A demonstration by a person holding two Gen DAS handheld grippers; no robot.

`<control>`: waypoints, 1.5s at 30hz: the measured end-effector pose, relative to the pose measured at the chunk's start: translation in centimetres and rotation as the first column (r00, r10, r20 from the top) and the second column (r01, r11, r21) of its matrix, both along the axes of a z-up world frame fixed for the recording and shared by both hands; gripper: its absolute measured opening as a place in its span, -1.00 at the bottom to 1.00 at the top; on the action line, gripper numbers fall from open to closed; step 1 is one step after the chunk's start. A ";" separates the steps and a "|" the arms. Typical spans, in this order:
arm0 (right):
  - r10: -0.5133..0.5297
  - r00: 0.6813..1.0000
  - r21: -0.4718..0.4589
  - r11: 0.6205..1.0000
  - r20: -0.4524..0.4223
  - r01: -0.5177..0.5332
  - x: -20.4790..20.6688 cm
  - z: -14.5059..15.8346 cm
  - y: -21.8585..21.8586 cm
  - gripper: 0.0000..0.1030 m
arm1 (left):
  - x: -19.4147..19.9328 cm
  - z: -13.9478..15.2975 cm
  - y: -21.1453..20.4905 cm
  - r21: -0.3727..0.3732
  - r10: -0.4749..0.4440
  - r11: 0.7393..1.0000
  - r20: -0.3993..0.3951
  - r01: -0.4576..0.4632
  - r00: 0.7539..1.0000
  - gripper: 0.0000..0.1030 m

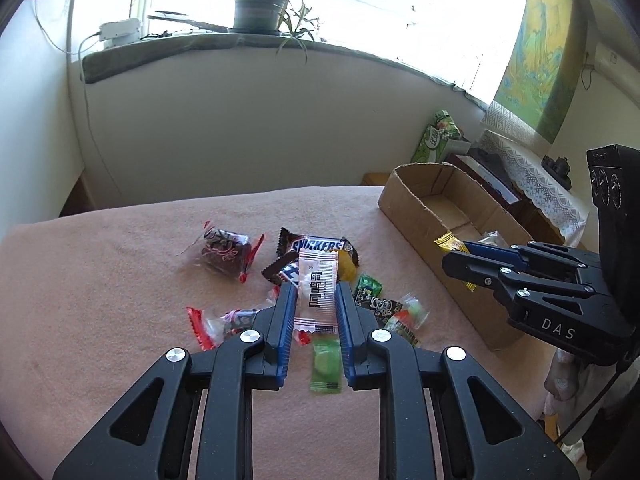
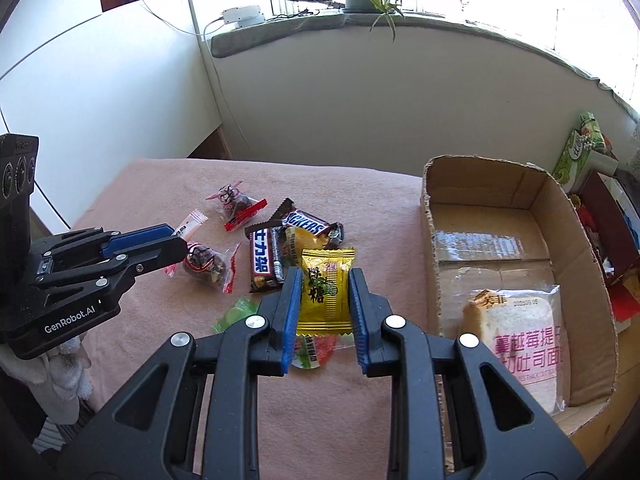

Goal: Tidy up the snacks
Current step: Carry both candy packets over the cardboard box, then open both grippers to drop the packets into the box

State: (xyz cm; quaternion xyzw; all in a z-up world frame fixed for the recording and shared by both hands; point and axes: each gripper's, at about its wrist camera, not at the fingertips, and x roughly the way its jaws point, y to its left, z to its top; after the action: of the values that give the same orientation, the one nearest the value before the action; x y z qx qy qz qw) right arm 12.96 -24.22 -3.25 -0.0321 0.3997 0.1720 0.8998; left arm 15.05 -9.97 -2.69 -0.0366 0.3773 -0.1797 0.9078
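Two hand-held grippers are seen above a desk [image 1: 100, 280] draped in a pink cloth, and the loose snack pile [image 1: 312, 264] at its middle serves as the landmark. Furthest left of the pile, a clear packet with red ends [image 1: 224, 254] is laid on the cloth, apart from the rest. Over the pile's near edge, the left hand-held gripper [image 1: 316, 296] is held with its blue pads pressed onto a white and pink striped sachet [image 1: 317, 292], which is pinched by its sides and lifted clear of the cloth. Within the pile, a Snickers bar [image 1: 318, 245] is lying behind the sachet, and a green candy [image 1: 326, 364] is seen nearer the camera, blurred. Right of the pile, the right hand-held gripper [image 2: 325, 292] is clamped on a yellow sachet [image 2: 326, 292], gripped by both edges above the other wrappers. Further right again, an open cardboard box [image 2: 430, 216] is set on the desk; a wrapped bread packet [image 2: 516, 340] is lying in its near end. Behind the pile, a potted plant [image 1: 260, 12] is standing on the windowsill.
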 end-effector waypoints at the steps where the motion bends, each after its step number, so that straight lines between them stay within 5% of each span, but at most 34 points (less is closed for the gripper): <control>1: -0.009 1.000 0.000 1.000 0.004 0.009 0.3 0.2 -0.7 -0.53 | 0.3 0.2 -0.6 -0.002 -0.007 1.000 0.003 0.007 1.000 -0.64; 24: -0.174 0.985 -0.020 0.984 0.010 0.175 5.7 0.5 -12.0 -0.53 | 6.2 -0.2 -12.1 0.003 -0.163 0.987 -0.006 0.163 0.987 -0.64; 45: -0.229 0.973 -0.018 0.973 -0.007 0.229 7.2 -0.5 -15.9 -0.50 | 6.9 -0.1 -16.3 0.025 -0.234 0.972 0.003 0.234 0.972 -0.62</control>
State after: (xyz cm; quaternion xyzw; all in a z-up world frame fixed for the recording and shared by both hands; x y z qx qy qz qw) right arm 20.18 -40.11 -3.73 0.0072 0.4062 0.0638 0.9115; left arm 21.93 -26.28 -2.75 0.0199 0.3786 -0.2809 0.8817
